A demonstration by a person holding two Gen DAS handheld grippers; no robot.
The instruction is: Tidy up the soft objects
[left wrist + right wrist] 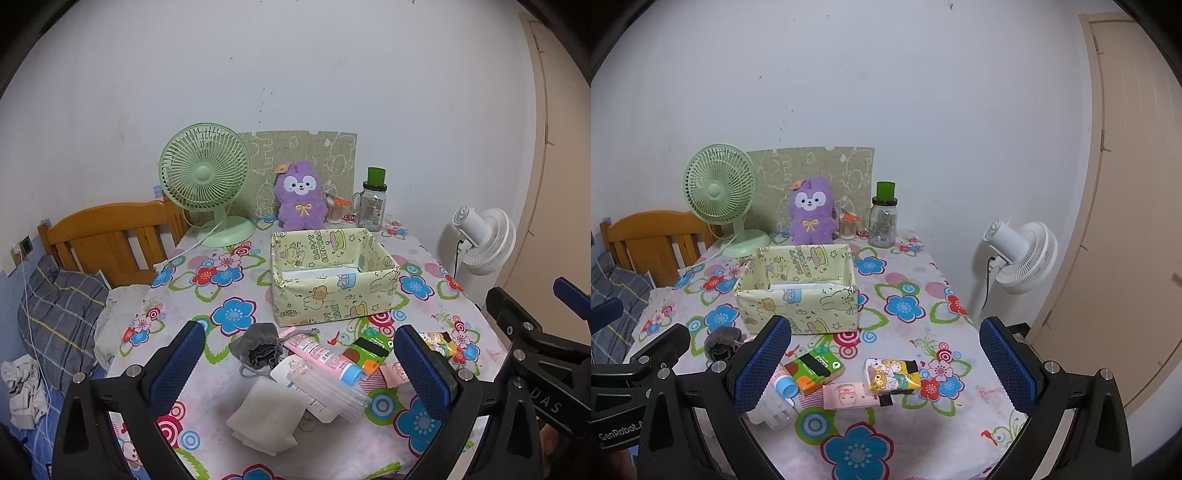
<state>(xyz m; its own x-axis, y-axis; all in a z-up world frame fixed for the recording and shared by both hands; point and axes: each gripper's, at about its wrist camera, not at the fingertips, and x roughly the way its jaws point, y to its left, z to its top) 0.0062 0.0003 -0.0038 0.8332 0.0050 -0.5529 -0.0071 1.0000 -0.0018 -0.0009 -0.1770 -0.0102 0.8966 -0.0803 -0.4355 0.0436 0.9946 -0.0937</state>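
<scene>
Both grippers hover over the near edge of the table (207,295), flower-print cloth on it. Left gripper (299,369) has its blue pads spread wide, nothing btwn them; same w/ the right gripper (884,363), wide open and empty.

Soft stuff sits in a loose pile at the near side. Grey drawstring pouch (260,347) lies crumpled, mouth facing near, just left of a pink tube (317,354) w/ a blue cap. The tube rests across a clear plastic case (332,391). A folded white cloth (267,417) is nearest of all, touching the case's left end. Right of the tube: a green-and-orange packet (814,371), then a cartoon-print tissue pack (892,374), its near edge overlapping a flat pink card (846,397).

Just beyond the pile, mid-table, stands a yellow cartoon-paper box (332,291), open top, something white and flat at the bottom, can't tell what. Far edge, against the wall: green desk fan (205,177) on the left, purple plush bunny (300,195) upright next to it, a small jar of cotton swabs (335,212) beside the bunny, then a glass mug-jar (371,206) w/ a green lid on the right.

Off the table: wooden headboard (110,236) and plaid pillow (59,314) to the left, white floor fan (1019,254) to the right near a beige door (1126,221).
</scene>
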